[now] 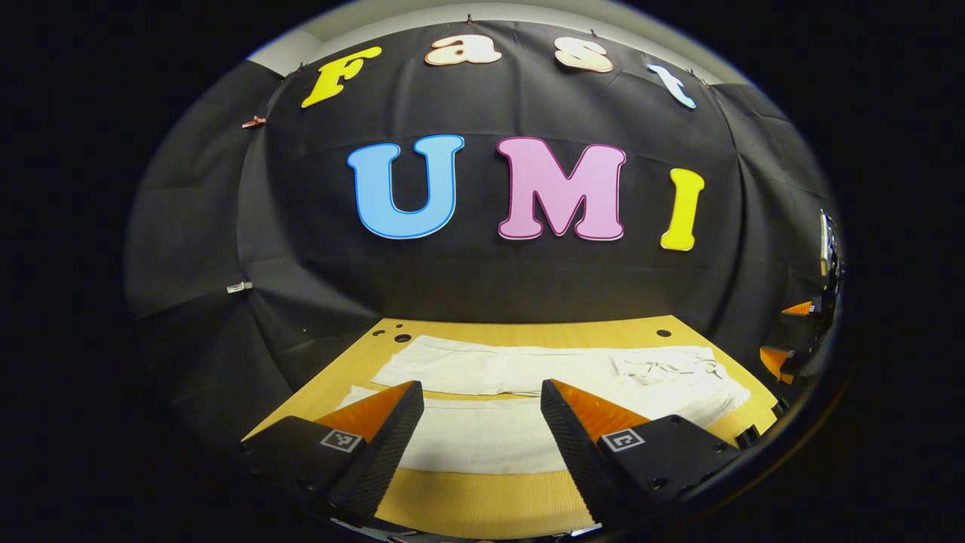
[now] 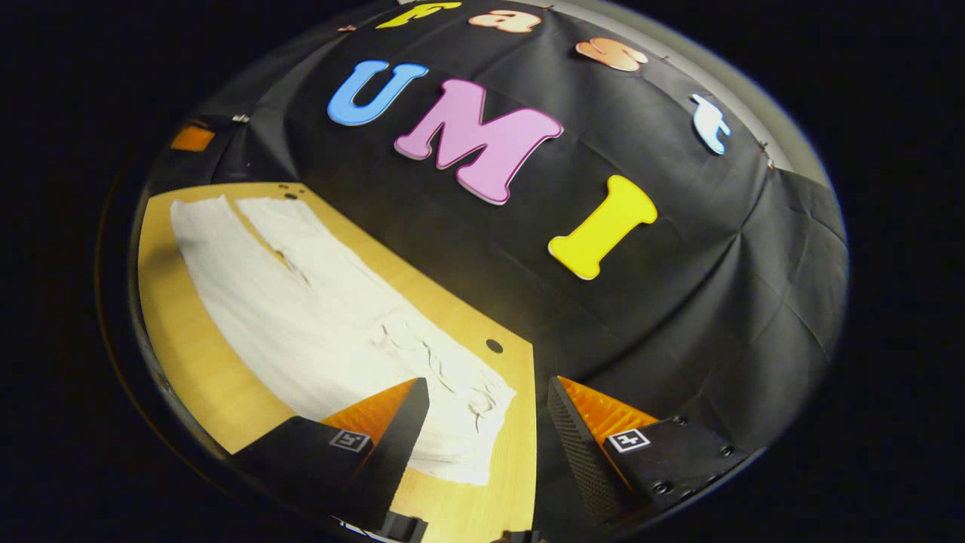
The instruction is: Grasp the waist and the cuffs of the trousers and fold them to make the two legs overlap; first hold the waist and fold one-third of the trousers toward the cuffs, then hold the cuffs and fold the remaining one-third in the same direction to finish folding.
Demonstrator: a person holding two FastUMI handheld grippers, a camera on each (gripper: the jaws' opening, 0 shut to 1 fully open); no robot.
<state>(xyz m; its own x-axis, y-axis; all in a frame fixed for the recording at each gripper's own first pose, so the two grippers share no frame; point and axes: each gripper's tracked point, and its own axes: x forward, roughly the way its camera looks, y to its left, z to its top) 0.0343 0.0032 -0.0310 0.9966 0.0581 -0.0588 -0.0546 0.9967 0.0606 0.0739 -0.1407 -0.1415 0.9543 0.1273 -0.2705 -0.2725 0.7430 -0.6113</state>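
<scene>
Jaws stood apart on both tools, gripping nothing. The left gripper (image 1: pixel 482 422) hung above the near edge of the counter with its spread fingers framing the white, soft cotton trousers (image 1: pixel 528 377), which lay flat and full length across the pale wooden counter (image 1: pixel 467 505). The two legs ran side by side toward the left with a thin strip of wood showing between them, so the legs were not yet overlapped. That pose likely suited a reach for the cuffs, which lay at the left end of the cloth.

Further right, the right gripper (image 2: pixel 488 422) was tilted and held near the counter's right end, its fingers equally wide. The rumpled, gathered waist (image 2: pixel 452 392) lay just ahead of its left finger, probably the part it was meant to seize. In the left gripper view, the right gripper also showed at the far right edge, well apart from the cloth.

The counter was smooth, light-grained wood with a few small round holes (image 2: pixel 494 346) near its back edge. Black cloth (image 1: pixel 482 286) draped the booth wall behind it, creased and pinned at the seams.
</scene>
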